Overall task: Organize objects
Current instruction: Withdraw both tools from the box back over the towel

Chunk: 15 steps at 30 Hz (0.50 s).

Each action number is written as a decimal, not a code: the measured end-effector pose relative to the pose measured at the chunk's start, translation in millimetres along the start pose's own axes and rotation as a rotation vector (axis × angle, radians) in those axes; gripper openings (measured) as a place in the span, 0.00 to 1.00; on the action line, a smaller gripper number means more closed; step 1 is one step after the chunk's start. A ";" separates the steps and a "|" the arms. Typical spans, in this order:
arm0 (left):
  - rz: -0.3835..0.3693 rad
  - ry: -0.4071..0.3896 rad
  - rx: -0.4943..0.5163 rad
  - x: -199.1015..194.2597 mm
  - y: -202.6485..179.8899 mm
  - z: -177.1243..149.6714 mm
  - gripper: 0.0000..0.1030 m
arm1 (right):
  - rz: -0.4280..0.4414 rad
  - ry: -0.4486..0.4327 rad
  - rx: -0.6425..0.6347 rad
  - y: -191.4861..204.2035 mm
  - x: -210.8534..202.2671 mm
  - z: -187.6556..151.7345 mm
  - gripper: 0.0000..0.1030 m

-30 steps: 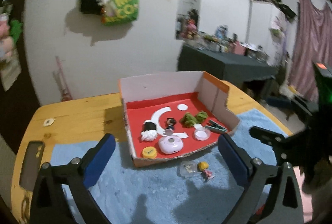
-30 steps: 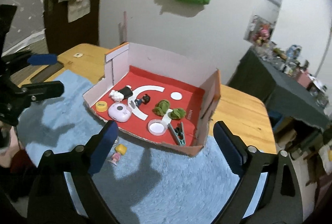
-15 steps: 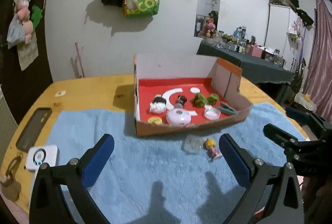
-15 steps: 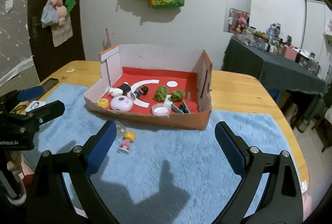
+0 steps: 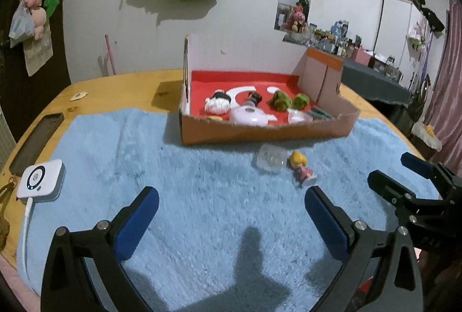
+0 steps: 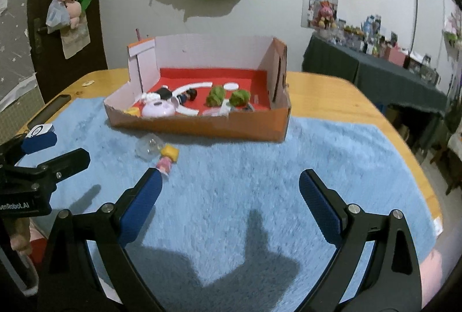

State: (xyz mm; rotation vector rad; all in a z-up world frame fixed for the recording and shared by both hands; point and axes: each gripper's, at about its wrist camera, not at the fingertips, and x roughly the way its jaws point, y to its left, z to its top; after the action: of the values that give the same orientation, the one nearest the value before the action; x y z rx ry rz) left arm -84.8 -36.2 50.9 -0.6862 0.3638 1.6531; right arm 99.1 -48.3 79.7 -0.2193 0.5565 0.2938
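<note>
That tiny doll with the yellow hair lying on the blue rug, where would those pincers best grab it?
Probably across the pink body of the small yellow-haired doll, coming down from above. It lies on its side on the fluffy blue rug, so the narrow torso offers two opposite sides, while the round head looks likelier to slip. The clear plastic capsule sits close beside its head, so keep the fingers down toward the feet.

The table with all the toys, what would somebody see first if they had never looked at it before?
First comes the cardboard box with its bright red floor, sitting at the far end of the fluffy blue rug and holding small toys. Next, just in front of the box, a little yellow-haired doll lies on the rug beside a clear plastic capsule. Both hand-held grippers hover open over the rug: left hand-held gripper, right hand-held gripper.
</note>
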 end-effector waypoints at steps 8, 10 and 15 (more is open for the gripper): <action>0.014 0.038 -0.001 9.6 -2.6 -14.2 1.00 | -0.005 0.031 0.001 -0.8 8.1 -12.4 0.94; 0.013 0.048 -0.005 11.3 -2.6 -16.1 1.00 | -0.002 0.037 0.007 -1.3 9.4 -14.8 0.94; 0.017 0.053 -0.003 12.6 -3.1 -17.4 1.00 | 0.006 0.053 0.007 -1.8 11.4 -17.7 0.94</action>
State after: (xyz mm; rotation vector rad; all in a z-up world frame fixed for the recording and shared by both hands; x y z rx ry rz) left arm -78.7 -36.0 30.0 -0.7320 0.4055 1.6544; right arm 100.4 -52.5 59.0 -0.2188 0.6105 0.2922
